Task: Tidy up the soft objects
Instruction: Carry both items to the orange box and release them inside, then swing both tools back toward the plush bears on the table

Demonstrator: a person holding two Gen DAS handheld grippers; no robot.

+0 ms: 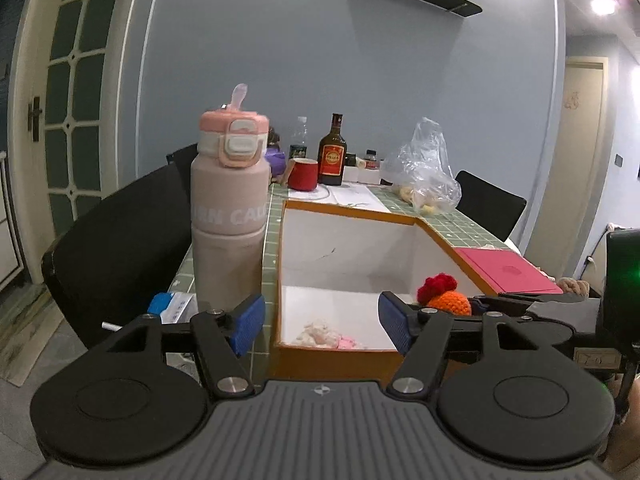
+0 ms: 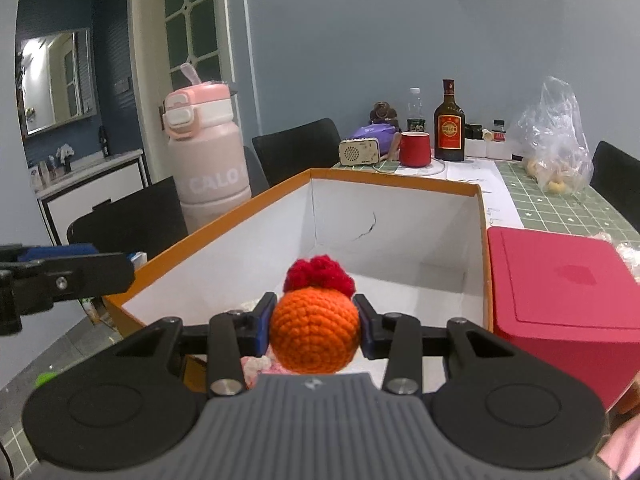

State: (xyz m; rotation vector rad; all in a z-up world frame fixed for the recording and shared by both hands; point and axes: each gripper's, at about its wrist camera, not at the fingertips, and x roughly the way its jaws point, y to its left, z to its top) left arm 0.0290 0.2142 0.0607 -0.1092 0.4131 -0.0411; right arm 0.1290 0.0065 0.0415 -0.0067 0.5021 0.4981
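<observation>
The right claw (image 2: pixel 315 326) is clamped on an orange crochet ball (image 2: pixel 315 336) with a red tuft, held over the near edge of the open box (image 2: pixel 400 184). The left claw (image 1: pixel 322 322) stands apart and empty beside it, with a pale soft toy (image 1: pixel 320 333) lying on the box floor just ahead. To finish well, carry the ball further in over the box floor before letting go, clear of the rim. The pink bottle (image 2: pixel 208 160) beyond the left claw reads "CALO".
</observation>
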